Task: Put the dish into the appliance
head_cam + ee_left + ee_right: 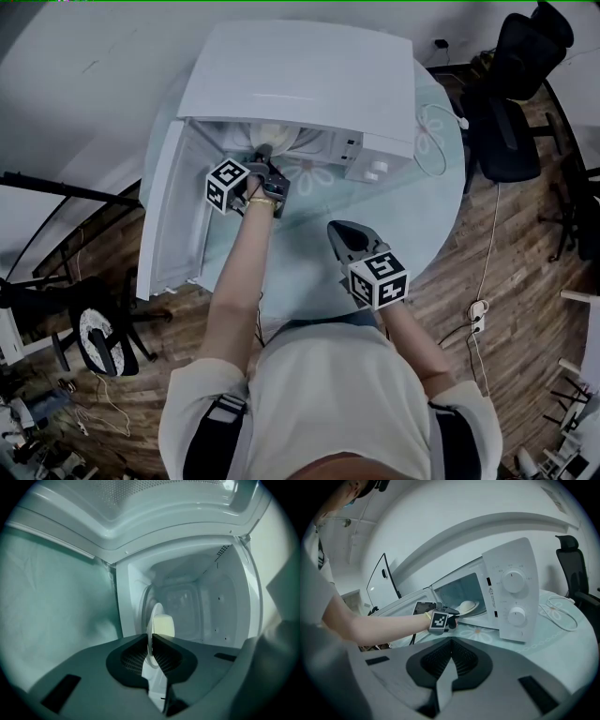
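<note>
Left gripper view: left gripper [151, 643] is clamped on the rim of the dish [152, 620], w/ a pale lump of food [164, 625] on it and the microwave [211, 597] cavity straight ahead. Right gripper view gives the side-on look: the dish [468, 606] is about level and already past the door opening, i.e. inside the mouth of the cavity, near its front edge. Can't tell whether it rests on the cavity floor or hangs just above it.

Head view: the microwave [309, 84] sits toward the far edge of the table [422, 244], and its door [173, 216] is swung wide open to the left. The right gripper [345, 232] hangs over the table's near edge, well apart from the microwave. Its jaws are closed on nothing, so it's idle.

Progress, as a judgement: most of it is done. The door is open, the dish is picked up and carried in. What's left is to set it down inside (prob. a bit deeper), let go of the rim, back the left gripper out and poss. close the door. Main risk is tipping the dish on release, since the grip is on one edge only.
</note>
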Available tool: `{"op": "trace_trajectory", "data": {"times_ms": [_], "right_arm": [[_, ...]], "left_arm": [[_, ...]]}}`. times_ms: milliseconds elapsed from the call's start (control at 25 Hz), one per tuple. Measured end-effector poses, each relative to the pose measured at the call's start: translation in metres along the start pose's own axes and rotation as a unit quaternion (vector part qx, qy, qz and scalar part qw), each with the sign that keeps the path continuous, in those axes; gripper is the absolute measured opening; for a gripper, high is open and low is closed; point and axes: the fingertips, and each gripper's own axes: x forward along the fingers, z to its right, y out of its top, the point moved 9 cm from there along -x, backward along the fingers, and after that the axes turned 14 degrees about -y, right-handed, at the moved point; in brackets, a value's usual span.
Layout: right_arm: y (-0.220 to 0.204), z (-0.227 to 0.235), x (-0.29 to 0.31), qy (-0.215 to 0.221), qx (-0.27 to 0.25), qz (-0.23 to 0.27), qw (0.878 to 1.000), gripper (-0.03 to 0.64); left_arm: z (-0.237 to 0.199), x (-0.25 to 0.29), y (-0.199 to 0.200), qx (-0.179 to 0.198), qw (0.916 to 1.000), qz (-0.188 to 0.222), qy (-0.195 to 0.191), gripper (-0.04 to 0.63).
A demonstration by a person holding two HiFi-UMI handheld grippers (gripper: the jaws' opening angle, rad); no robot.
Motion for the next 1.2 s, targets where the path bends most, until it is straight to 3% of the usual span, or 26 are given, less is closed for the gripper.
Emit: {"op": "trace_trajectory", "data": {"times_ms": [360, 560, 920, 1200], "right_arm": [[-0.001, 0.000, 0.000, 0.004, 0.003, 0.001, 1.000, 0.008], [0.000, -0.002, -0.004, 0.006, 0.002, 0.006, 1.000, 0.008], [-0.003, -0.015, -0.016, 0.007, -0.002, 0.016, 1.000, 0.008], [-0.003, -0.020, -0.030, -0.006, 0.000, 0.033, 0.999, 0.008]], "left_arm": [[0.005, 0.001, 0.003, 0.015, 0.9998, -0.005, -0.007, 0.041], [0.011, -0.005, 0.002, 0.027, 0.9995, -0.013, -0.014, 0.121], [0.023, -0.033, -0.011, 0.028, 0.9988, -0.036, -0.020, 0.123], [0.043, -0.069, -0.029, 0.050, 0.9970, -0.047, -0.036, 0.112]]}}
